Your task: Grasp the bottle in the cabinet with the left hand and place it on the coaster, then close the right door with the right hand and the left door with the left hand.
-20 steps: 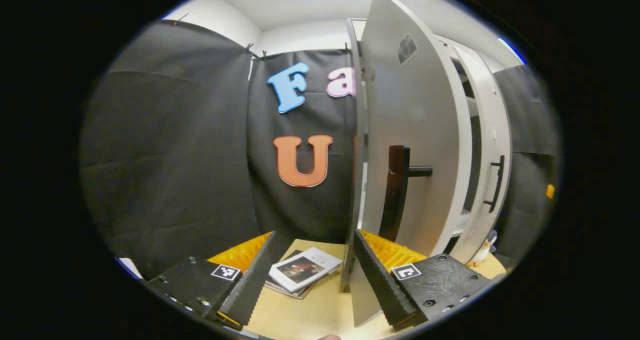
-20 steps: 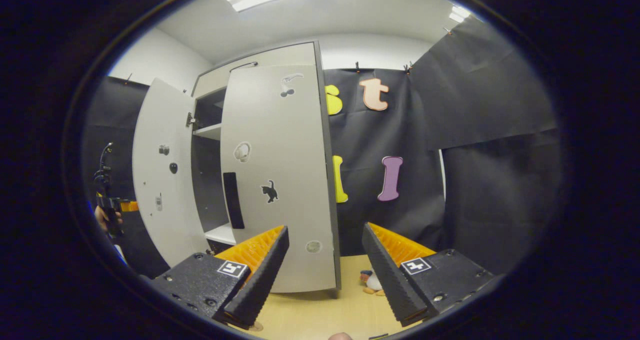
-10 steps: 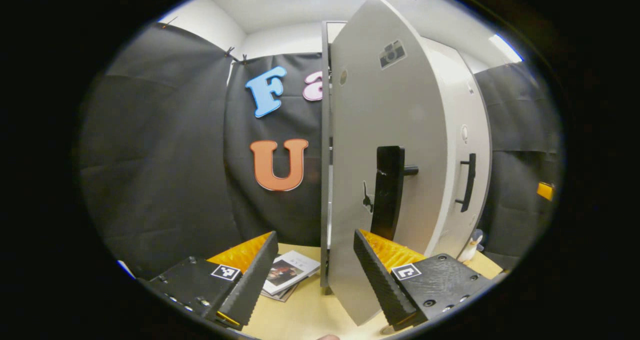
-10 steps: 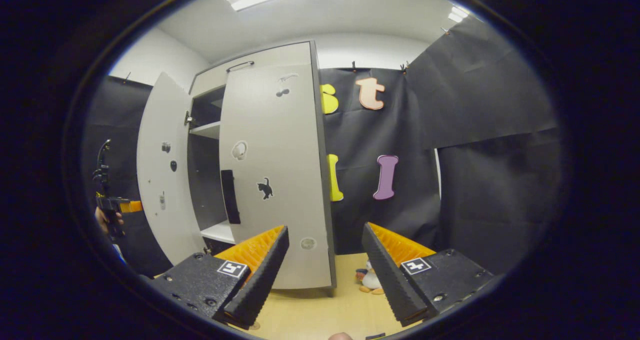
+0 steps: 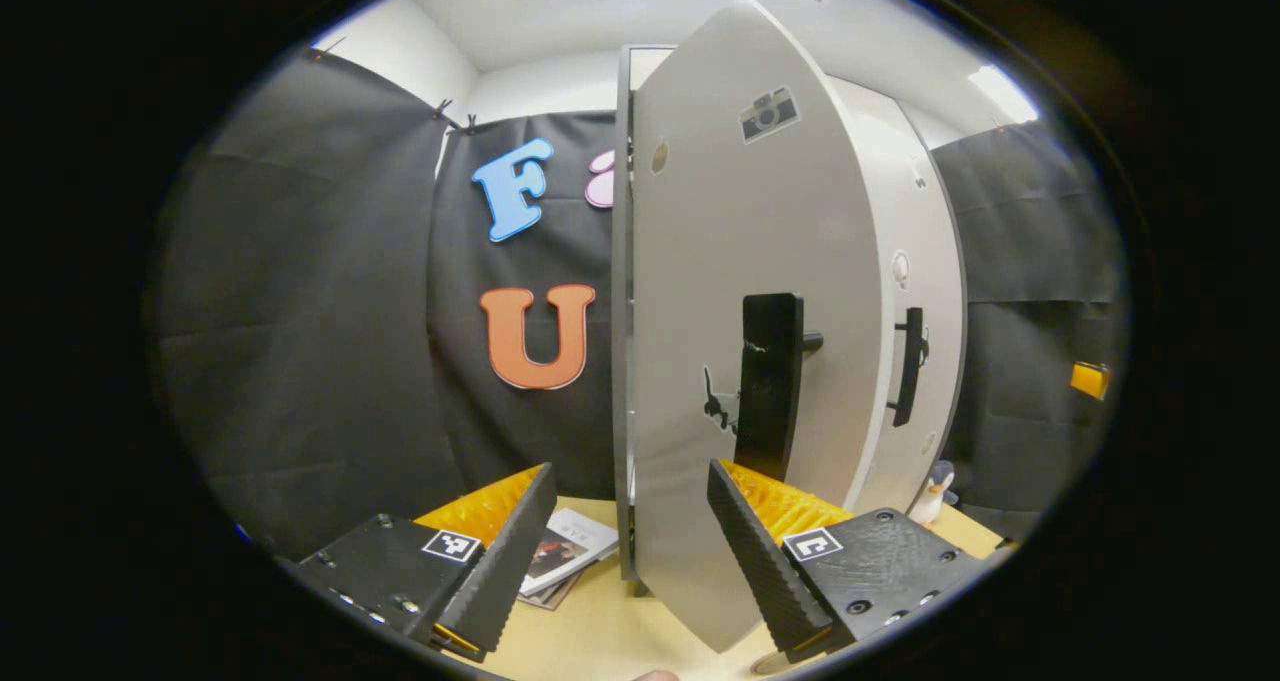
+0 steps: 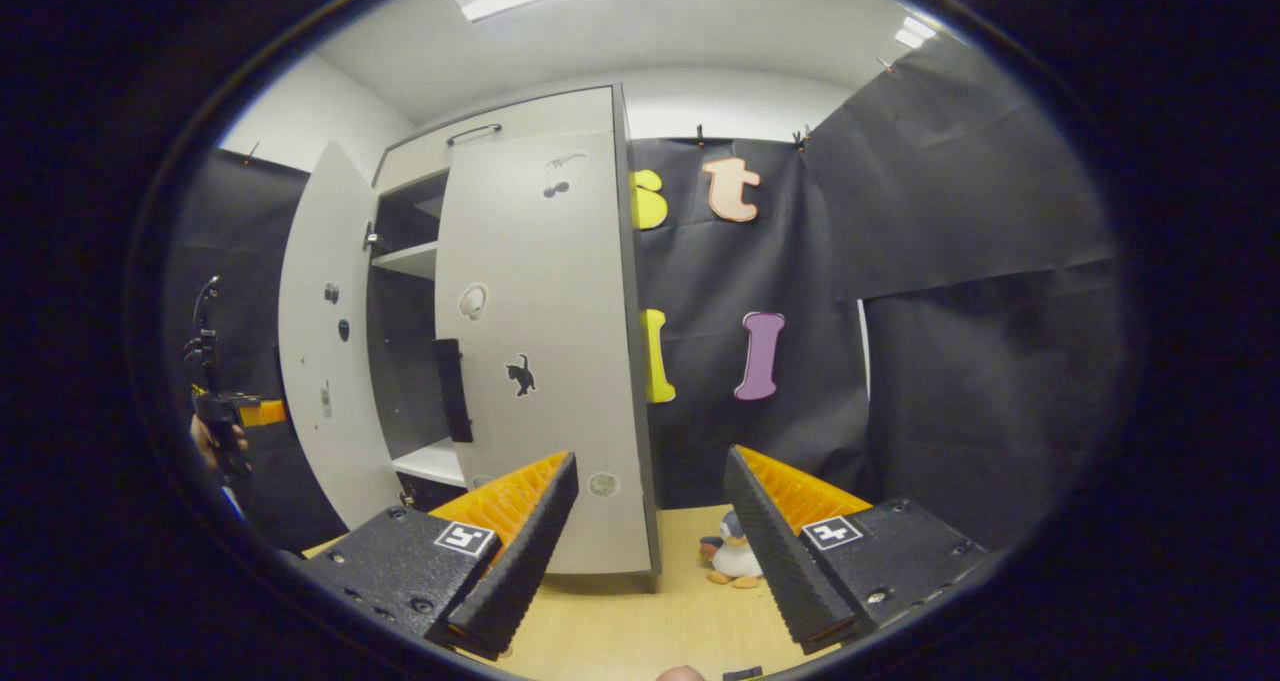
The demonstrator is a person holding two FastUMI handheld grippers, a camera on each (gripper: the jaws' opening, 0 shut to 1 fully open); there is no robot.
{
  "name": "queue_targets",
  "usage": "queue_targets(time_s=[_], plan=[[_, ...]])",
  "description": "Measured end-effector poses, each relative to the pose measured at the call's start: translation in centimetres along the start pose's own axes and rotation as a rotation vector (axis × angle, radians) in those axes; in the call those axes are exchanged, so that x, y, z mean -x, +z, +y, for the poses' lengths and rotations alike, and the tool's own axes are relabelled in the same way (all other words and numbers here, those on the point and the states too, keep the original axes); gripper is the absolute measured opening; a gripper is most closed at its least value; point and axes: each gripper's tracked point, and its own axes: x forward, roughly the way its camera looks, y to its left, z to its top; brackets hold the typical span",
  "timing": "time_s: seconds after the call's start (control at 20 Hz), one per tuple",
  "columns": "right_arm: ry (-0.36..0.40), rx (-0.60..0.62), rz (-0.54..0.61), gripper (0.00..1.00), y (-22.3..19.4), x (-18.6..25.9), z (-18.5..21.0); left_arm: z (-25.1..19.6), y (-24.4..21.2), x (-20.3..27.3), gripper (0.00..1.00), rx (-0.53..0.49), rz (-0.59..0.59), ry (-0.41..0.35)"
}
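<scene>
Two grippers, both with fingers spread wide and gripping nothing. The left gripper (image 5: 632, 536) sits at 6 o'clock in the left gripper view, with the left door (image 5: 750, 291) edge-on just beyond its fingers and the door's dark handle (image 5: 768, 386) at about 4 o'clock from centre; this stance, beside the door's outer face, suits a push that swings the panel shut. The right gripper (image 6: 650, 531) hangs back at 6 o'clock in the right gripper view, well apart from the right door (image 6: 540, 361), which lies nearly flush with the cabinet (image 6: 500, 146), so that step appears done. At 9 o'clock there, the left door stands ajar, a shelf visible in the gap. The bottle and coaster cannot be made out. A toy penguin (image 6: 730, 556) stands on the table (image 6: 620, 631); magazines (image 5: 570, 551) lie beside the cabinet base.
</scene>
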Motion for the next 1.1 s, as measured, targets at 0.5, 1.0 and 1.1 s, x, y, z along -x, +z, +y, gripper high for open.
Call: queue_targets(time_s=[0.5,1.0,1.1], plan=[[-0.039,-0.005,0.008,0.97,-0.1,0.6,-1.5,-5.2,-0.2,-2.7,0.95,0.016,-0.002,-0.108],[-0.078,-0.010,-0.007,0.96,0.6,1.6,-2.6,-10.9,0.2,-4.3,0.98,0.032,0.013,-0.190],[-0.072,-0.014,-0.018,0.97,1.0,1.7,-2.6,-10.9,1.0,-3.9,1.00,0.019,0.001,-0.179]])
